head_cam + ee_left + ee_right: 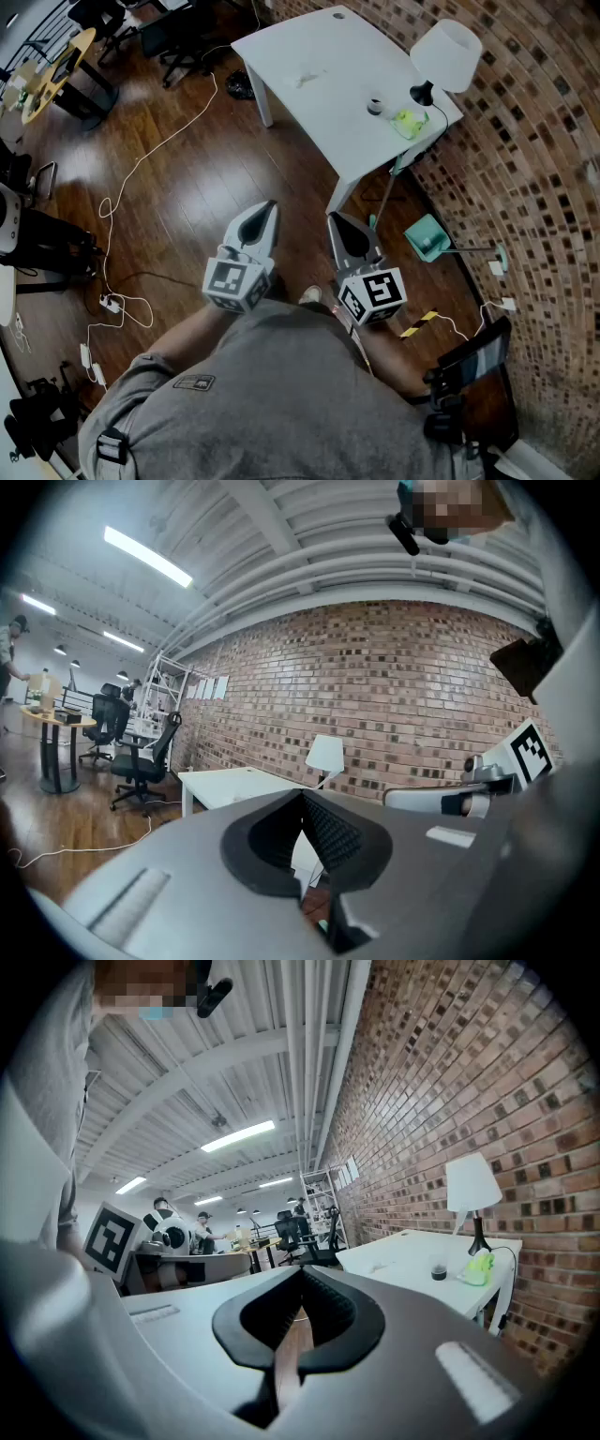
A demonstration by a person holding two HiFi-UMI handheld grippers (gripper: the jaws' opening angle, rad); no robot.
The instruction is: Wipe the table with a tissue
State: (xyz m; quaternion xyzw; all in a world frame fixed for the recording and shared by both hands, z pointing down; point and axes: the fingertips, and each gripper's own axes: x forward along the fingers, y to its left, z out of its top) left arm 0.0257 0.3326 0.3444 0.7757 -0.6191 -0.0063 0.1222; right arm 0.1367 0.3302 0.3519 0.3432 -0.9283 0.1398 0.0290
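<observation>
Facing the table (403,1260), right tool's (302,1283) view adds a green object (478,1267).

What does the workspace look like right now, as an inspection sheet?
Surface: white table, faint mark or scrap mid-top, too small to tell which.
Job's things: tissue, nothing seen for certain.
Clutter: lamp, small dark cup, yellow-green item, all at the table's wall end.
Grippers: left tool and right tool shut, empty, short of the table.
Cables: white cable across the wooden floor.
Surroundings: brick wall, office chairs.
</observation>
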